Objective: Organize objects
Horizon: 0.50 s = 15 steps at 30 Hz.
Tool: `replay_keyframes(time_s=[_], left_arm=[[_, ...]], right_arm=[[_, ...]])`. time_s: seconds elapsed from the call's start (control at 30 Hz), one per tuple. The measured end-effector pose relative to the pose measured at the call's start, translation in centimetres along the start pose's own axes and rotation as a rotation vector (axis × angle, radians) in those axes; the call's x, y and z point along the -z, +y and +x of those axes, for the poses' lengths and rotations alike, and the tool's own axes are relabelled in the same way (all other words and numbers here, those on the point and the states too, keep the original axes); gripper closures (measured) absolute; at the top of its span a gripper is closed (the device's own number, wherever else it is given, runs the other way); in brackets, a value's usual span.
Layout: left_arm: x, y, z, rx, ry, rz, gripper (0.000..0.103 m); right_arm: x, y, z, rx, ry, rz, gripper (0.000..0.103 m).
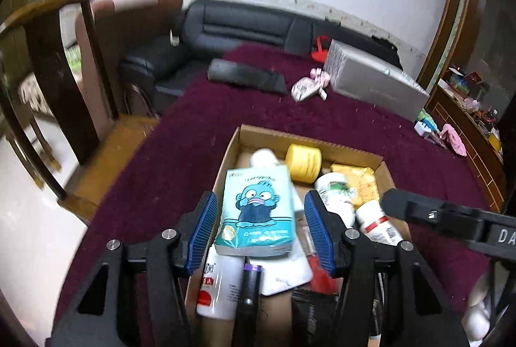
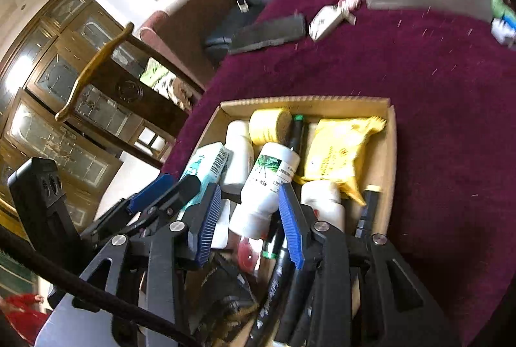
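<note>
matt cardboard box (image 1: 322, 142), plush tablecloth (image 1: 200, 134)

One cardboard box (image 1: 325, 144), one tissue pack (image 1: 256, 211), four white bottles (image 2: 264, 188).

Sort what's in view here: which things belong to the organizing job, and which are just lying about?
Job:
- cardboard box
- tissue pack between the left gripper pads, not pressed
- yellow jar
- yellow pouch
- white bottle in front of the right gripper

Lying about:
- silver box
- black case
- pink cloth
- sofa
</note>
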<state>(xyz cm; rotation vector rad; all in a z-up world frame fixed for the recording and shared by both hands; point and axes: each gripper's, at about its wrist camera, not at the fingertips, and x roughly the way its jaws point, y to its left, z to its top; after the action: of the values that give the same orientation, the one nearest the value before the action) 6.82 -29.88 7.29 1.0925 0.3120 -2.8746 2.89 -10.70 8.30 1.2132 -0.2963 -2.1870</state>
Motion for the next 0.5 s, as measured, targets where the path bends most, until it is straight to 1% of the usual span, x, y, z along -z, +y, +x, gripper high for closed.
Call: replay_keyframes(time_s=[0.03, 0.1, 0.13, 0.17, 0.2, 0.23, 0.3, 0.4, 0.47, 0.5], left_arm=[[0.2, -0.3, -1.1, -0.016, -0.033, 0.000, 0.038], [0.4, -0.9, -3.1, -0.052, -0.100, -0.005, 0.031], [0.7, -1.3, -4.6, -0.078, -0.145, -0.009, 0.029], [0.8, -1.5, -5.5, -0.095, -0.171, -0.013, 0.027], [1.2, -1.9, -6.8, -0.119, -0.212, -0.025, 0.022], [1.3, -1.9, -7.7, -0.128, -0.238, -0.037, 0.014], [1.7, -2.0, -9.6, -0.138, -0.296, -0.073, 0.007], [2.5, -1.8, -12.5, -0.166, -0.372, -0.132, 0.002], [2.9, -1.8, -14.3, -0.200, -0.405, -0.169, 0.002], [3.0, -1.8, -15.2, -0.230, -0.418, -0.191, 0.002]], right_arm=[[0.4, 0.3, -1.1, 0.023, -0.037, -0.016, 0.063], [1.1, 0.7, -3.1, 0.056, -0.095, -0.047, 0.055], [1.6, 0.9, -4.2, 0.073, -0.127, -0.058, 0.054], [1.8, 1.1, -4.7, 0.080, -0.145, -0.060, 0.051], [2.2, 1.1, -5.4, 0.082, -0.161, -0.059, 0.049], [2.6, 1.1, -5.9, 0.076, -0.173, -0.051, 0.048], [3.3, 0.9, -6.4, 0.060, -0.181, -0.032, 0.047], [4.4, 0.8, -6.7, 0.063, -0.191, -0.028, 0.047], [5.1, 0.7, -7.1, 0.077, -0.206, -0.031, 0.047], [5.5, 0.6, -7.4, 0.080, -0.211, -0.031, 0.047]])
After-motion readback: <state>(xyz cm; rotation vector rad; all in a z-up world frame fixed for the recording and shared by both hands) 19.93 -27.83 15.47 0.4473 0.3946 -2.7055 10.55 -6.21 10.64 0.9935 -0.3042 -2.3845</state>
